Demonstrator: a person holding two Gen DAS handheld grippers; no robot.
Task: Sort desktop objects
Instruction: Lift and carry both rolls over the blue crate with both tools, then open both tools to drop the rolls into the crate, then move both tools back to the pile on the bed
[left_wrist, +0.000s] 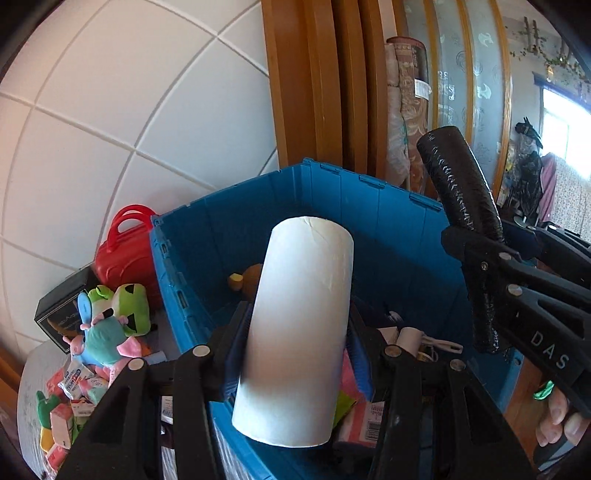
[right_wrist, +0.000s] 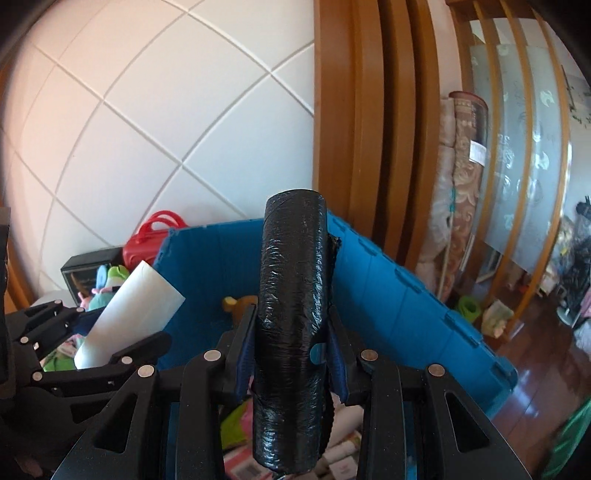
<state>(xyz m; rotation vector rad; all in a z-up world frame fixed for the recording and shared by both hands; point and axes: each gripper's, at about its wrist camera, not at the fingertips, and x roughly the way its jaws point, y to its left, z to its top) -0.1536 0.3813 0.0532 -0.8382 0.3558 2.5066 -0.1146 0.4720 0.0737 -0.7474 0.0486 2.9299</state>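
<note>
My left gripper (left_wrist: 295, 325) is shut on a white roll (left_wrist: 299, 325) and holds it upright above the open blue crate (left_wrist: 399, 229). My right gripper (right_wrist: 291, 332) is shut on a black plastic-wrapped roll (right_wrist: 291, 325), also held above the blue crate (right_wrist: 406, 295). In the left wrist view the right gripper (left_wrist: 480, 266) with the black roll (left_wrist: 461, 206) stands to the right. In the right wrist view the left gripper (right_wrist: 110, 332) with the white roll (right_wrist: 133, 310) stands to the left. Pink packets and small items lie in the crate's bottom.
Left of the crate lie plush toys (left_wrist: 110, 317), a red case (left_wrist: 129, 251), a black box (left_wrist: 59, 314) and several small packets (left_wrist: 70, 398) on a round table. A brown plush (left_wrist: 247, 280) sits inside the crate. A tiled wall and wooden door frame (left_wrist: 314, 92) stand behind.
</note>
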